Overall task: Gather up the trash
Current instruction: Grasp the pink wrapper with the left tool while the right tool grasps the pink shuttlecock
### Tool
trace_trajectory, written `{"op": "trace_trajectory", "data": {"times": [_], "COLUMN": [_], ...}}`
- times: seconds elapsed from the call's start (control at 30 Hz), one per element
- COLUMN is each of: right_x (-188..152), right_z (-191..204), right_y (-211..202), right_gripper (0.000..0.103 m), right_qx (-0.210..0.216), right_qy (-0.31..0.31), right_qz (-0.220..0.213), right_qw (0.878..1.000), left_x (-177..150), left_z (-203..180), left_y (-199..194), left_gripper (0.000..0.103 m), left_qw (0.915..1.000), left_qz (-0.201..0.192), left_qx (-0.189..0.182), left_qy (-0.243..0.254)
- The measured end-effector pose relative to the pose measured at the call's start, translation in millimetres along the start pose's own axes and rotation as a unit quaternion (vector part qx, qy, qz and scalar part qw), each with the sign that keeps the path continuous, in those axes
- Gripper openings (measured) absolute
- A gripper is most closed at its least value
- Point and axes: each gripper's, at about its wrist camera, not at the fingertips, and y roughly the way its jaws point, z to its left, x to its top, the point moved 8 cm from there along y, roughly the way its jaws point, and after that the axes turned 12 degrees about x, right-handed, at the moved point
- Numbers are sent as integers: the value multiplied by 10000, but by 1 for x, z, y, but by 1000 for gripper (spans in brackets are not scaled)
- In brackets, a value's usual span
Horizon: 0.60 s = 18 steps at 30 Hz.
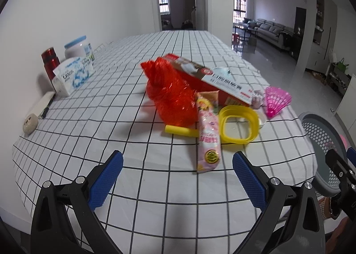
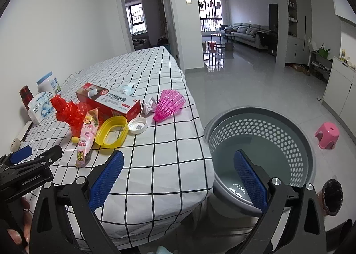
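Note:
Trash lies in a pile on the checked tablecloth (image 1: 155, 187): a red crinkled bag (image 1: 171, 95), a red and white carton (image 1: 213, 80), a pink snack wrapper (image 1: 208, 140), a yellow lid ring (image 1: 239, 125), a yellow stick (image 1: 180, 131) and a pink plastic net (image 1: 277, 100). A white cap (image 2: 138, 125) and crumpled paper (image 2: 149, 107) show in the right wrist view. My left gripper (image 1: 178, 178) is open, just short of the wrapper. My right gripper (image 2: 178, 178) is open over the table's corner, beside the grey perforated basket (image 2: 262, 142) on the floor.
A red flask (image 1: 50, 62), a white jar with a blue lid (image 1: 76, 50), a tissue pack (image 1: 74, 74) and a small beige object (image 1: 30, 123) stand along the wall. A pink stool (image 2: 327, 134) sits on the tiled floor. A dark-lined bin (image 2: 332, 197) is at the right.

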Motion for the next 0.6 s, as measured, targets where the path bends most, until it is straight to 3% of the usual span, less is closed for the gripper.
{"op": "trace_trajectory", "data": {"times": [0.2,0.6], "right_x": [-1,3], "right_z": [-4,-10], "right_y": [24,57], "right_gripper": [95,95], "right_qx": [-21,-12], "right_qy": [49,66], "right_qz": [205,422], "right_qw": [9998,9991], "left_x": [-2,-14], "left_z": [7,-31], "left_y": [21,55], "left_gripper": [97,97], "left_qw": [9996,9941], "left_qz": [283,976], "left_qx": [49,-434], "left_qy": [-3,183]}}
